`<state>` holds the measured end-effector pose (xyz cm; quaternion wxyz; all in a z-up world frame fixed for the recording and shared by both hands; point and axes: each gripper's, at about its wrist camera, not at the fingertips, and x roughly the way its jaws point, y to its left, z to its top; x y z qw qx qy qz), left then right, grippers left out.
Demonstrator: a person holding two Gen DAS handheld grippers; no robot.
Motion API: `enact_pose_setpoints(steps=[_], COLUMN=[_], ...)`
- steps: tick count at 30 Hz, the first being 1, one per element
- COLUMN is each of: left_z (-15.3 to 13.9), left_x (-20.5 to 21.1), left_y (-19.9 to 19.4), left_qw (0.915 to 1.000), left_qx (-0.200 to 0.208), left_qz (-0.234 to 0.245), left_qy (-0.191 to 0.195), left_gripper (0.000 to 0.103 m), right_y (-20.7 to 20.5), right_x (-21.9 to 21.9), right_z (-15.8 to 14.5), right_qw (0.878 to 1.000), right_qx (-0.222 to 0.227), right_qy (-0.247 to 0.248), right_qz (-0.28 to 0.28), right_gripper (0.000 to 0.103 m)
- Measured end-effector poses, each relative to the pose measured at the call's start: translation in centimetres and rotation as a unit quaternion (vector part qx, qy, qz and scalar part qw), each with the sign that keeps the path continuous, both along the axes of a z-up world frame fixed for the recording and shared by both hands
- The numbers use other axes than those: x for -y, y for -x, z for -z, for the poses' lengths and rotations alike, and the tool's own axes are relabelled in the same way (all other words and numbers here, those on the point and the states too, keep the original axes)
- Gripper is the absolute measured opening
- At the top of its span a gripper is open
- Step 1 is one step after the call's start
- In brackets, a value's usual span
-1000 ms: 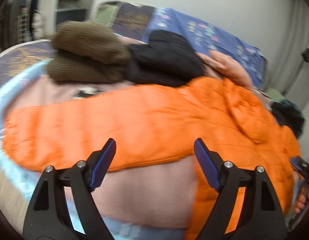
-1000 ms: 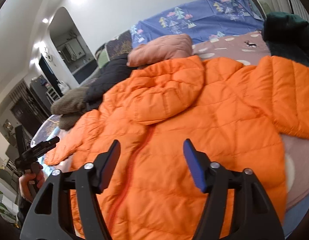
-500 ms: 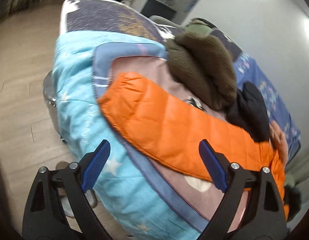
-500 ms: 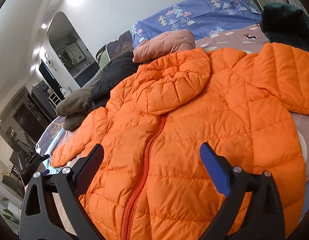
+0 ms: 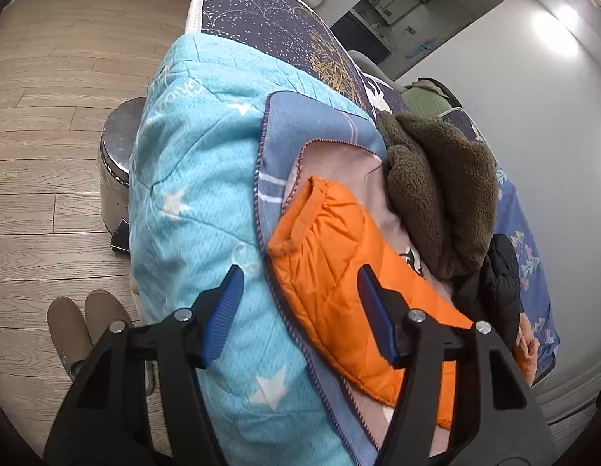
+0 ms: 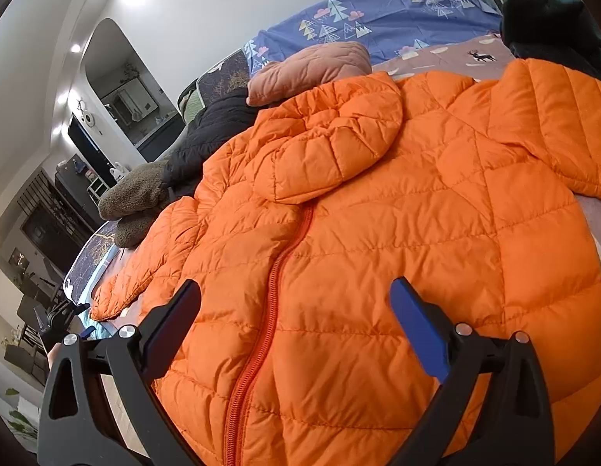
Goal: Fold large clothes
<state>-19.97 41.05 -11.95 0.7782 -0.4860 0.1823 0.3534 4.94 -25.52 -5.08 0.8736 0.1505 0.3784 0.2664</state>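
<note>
An orange quilted hooded jacket (image 6: 378, 233) lies front up and zipped on the bed, both sleeves spread outward. My right gripper (image 6: 296, 310) is open and empty, hovering over the jacket's lower front above the zipper. My left gripper (image 5: 300, 295) is open and empty, just short of the cuff end of one orange sleeve (image 5: 327, 256) near the bed's corner. In the right wrist view the left gripper (image 6: 63, 322) shows small beyond that sleeve's cuff.
A brown fleece garment (image 5: 436, 190), a black jacket (image 5: 498, 287) and a pink padded jacket (image 6: 312, 70) lie along the bed's far side. A dark green garment (image 6: 549, 27) lies at the right. A light blue quilt (image 5: 191, 194) drapes the corner. A metal bin (image 5: 114, 163) and slippers (image 5: 82, 322) are on the floor.
My left gripper swung from the jacket's body out to the sleeve cuff at the bed corner and its jaws narrowed slightly. My right gripper opened wider and stayed over the jacket's lower front.
</note>
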Motion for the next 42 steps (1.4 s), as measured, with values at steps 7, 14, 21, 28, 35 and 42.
enact_pose_setpoints(steps=[7, 14, 21, 28, 35, 42], left_z=[0.5, 0.8, -2.4, -7.4, -13.0, -16.3], left_x=[-0.9, -1.1, 0.6, 3.7, 9.1, 16.8], left_y=[-0.4, -1.3, -1.7, -3.2, -5.5, -9.9], left_qw=[0.9996, 0.9998, 0.9982, 0.9906, 0.9723, 0.9423], left_qx=[0.021, -0.003, -0.007, 0.019, 0.063, 0.116], left_qz=[0.001, 0.010, 0.018, 0.055, 0.121, 0.233], left_qy=[0.021, 0.017, -0.057, -0.124, -0.190, -0.211], left_gripper=[0.042, 0.013, 0.008, 0.008, 0.008, 0.008], right_y=[-0.3, -0.1, -0.1, 0.0, -0.1, -0.7], right_x=[0.4, 0.3, 0.3, 0.3, -0.1, -3.9], right_z=[1.1, 1.2, 1.2, 1.0, 0.5, -2.1], right_qw=[1.000, 1.000, 1.000, 1.000, 0.998, 0.978], right_qx=[-0.022, -0.015, -0.017, -0.018, -0.028, -0.040], right_qy=[-0.015, -0.003, -0.006, -0.014, -0.058, -0.164], right_qz=[0.006, -0.002, -0.001, -0.004, -0.029, -0.125], right_gripper=[0.099, 0.099, 0.099, 0.099, 0.099, 0.099])
